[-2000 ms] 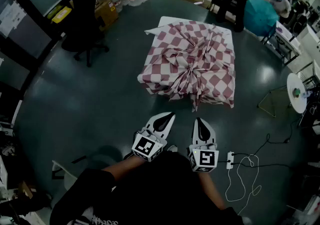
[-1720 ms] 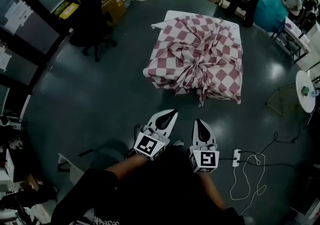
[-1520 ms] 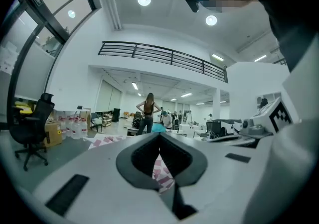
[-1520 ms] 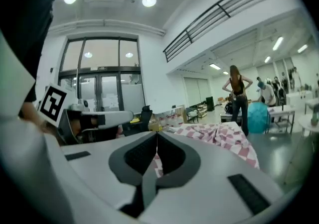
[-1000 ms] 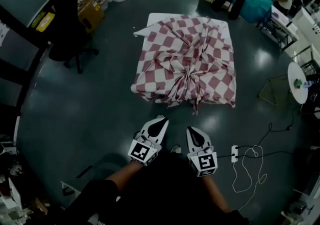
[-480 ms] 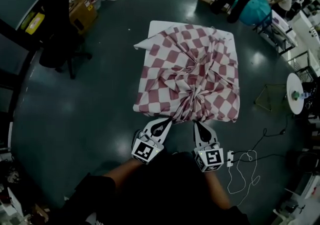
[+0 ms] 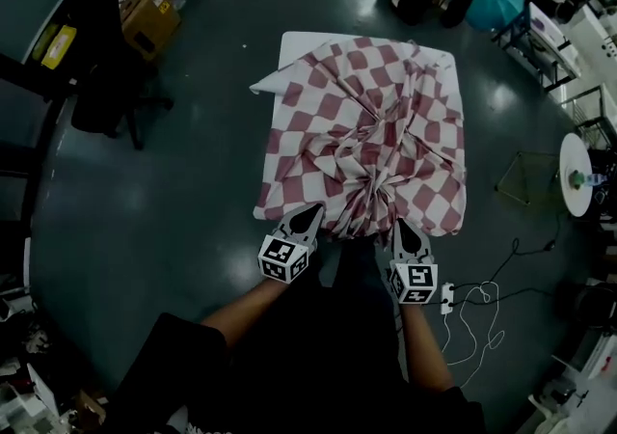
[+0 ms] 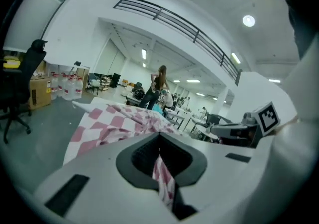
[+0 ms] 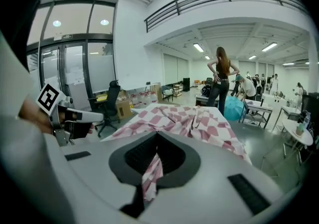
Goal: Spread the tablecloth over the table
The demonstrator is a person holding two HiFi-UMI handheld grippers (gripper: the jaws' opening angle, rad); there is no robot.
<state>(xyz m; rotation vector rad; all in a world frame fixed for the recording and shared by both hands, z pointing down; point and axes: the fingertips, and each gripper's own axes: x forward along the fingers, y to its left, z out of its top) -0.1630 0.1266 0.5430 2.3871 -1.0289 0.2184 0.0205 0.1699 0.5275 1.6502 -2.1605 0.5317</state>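
Tablecloth (image 7: pixel 366 123) lies bunched on the table (image 7: pixel 289 44). At its near edge, the left gripper (image 7: pixel 310 213) and the right gripper (image 7: pixel 399 226) each clench a fold of it between closed jaws.
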